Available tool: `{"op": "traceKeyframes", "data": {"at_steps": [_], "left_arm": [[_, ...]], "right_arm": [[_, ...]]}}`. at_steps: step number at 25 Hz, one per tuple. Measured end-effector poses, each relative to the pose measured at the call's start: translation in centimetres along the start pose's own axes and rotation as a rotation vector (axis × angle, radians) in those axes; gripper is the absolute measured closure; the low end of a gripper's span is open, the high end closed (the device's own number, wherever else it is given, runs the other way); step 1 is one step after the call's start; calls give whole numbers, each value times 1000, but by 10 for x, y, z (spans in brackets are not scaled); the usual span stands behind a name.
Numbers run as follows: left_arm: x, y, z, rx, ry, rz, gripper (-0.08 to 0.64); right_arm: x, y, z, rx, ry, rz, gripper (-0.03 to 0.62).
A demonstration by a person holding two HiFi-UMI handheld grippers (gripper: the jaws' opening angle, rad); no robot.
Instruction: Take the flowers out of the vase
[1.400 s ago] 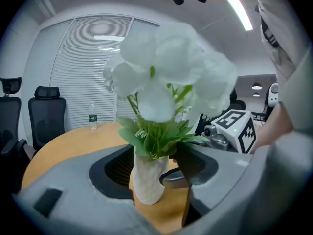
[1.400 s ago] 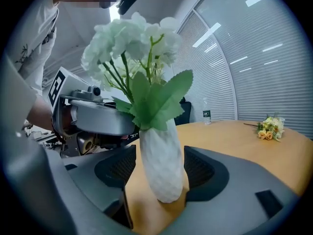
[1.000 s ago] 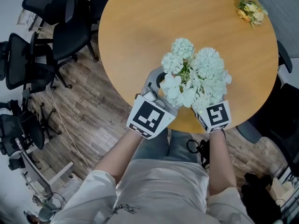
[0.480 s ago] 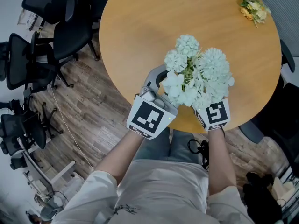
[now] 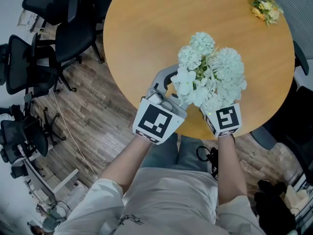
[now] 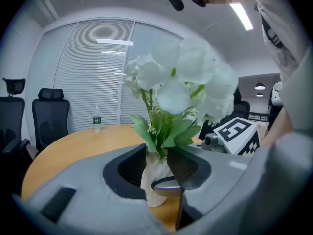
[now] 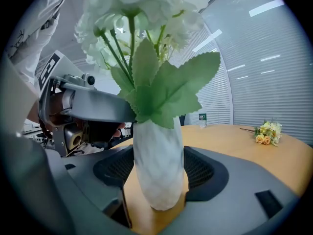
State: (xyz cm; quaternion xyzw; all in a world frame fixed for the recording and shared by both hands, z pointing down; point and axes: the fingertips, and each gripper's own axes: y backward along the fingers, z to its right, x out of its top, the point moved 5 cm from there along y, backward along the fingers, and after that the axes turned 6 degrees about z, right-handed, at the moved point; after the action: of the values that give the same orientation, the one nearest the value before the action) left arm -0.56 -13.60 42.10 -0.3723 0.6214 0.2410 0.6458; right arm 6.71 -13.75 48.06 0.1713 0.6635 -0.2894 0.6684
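Head view: the flowers [image 5: 210, 75] are standing near the bench [image 5: 146, 33] edge.

Left gripper view: the left gripper [image 6: 157, 160], jaws just closing, is pinching them above the vase [image 6: 154, 187], ready for lifting.

Right gripper view: the right gripper [image 7: 157, 175] is clamping the vase, steadying it.

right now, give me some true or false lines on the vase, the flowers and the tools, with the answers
1. The right tool grips the vase. True.
2. The flowers are out of the vase. False: they stand in it.
3. The left tool is far from the flowers. False: its jaws sit at the stems just above the vase's rim and have just been closing on them.
4. A small yellow bouquet lies near the far edge of the table. True.
5. The vase lies on its side. False: it is upright.
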Motion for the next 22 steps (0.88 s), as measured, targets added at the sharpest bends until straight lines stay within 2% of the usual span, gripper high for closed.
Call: {"op": "traceKeyframes", "data": {"at_steps": [13,22], "left_arm": [[6,5,-9,52,35,24,522],[14,11,-10,69,69,37,543]], "right_arm": [[2,-5,2,-13,7,-10,304],[1,-4,1,-13,3,-13,304]]}}
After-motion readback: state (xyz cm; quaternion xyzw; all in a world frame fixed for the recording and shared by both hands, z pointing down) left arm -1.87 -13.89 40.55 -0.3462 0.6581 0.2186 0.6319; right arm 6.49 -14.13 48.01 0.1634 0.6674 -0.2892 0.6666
